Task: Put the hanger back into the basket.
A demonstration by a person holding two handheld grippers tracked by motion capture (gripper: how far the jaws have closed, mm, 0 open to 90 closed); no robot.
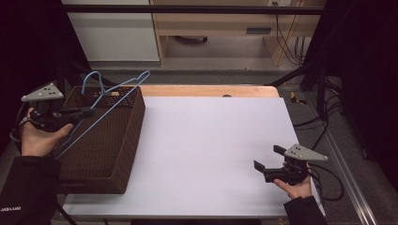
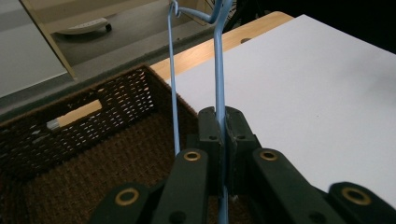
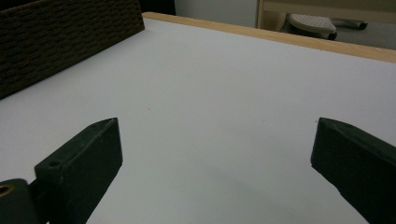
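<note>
A light blue wire hanger (image 1: 115,93) hangs tilted over the dark brown wicker basket (image 1: 123,140) at the table's left. My left gripper (image 1: 87,112) is shut on one of its thin arms, above the basket's left side. In the left gripper view the blue hanger (image 2: 218,65) runs up from between the closed jaws of my left gripper (image 2: 220,122), its hook at the top edge, with the basket (image 2: 70,140) below. My right gripper (image 1: 268,159) rests open near the table's front right corner, nothing between its fingers. In the right gripper view my right gripper (image 3: 215,144) has its jaws wide over bare white table.
The white table top (image 1: 211,140) stretches between basket and right hand, with a wooden strip (image 1: 206,90) along its far edge. Beyond it stand a wooden cabinet (image 1: 225,28) and cables on the floor at right. The basket's side wall (image 3: 65,37) is far left in the right gripper view.
</note>
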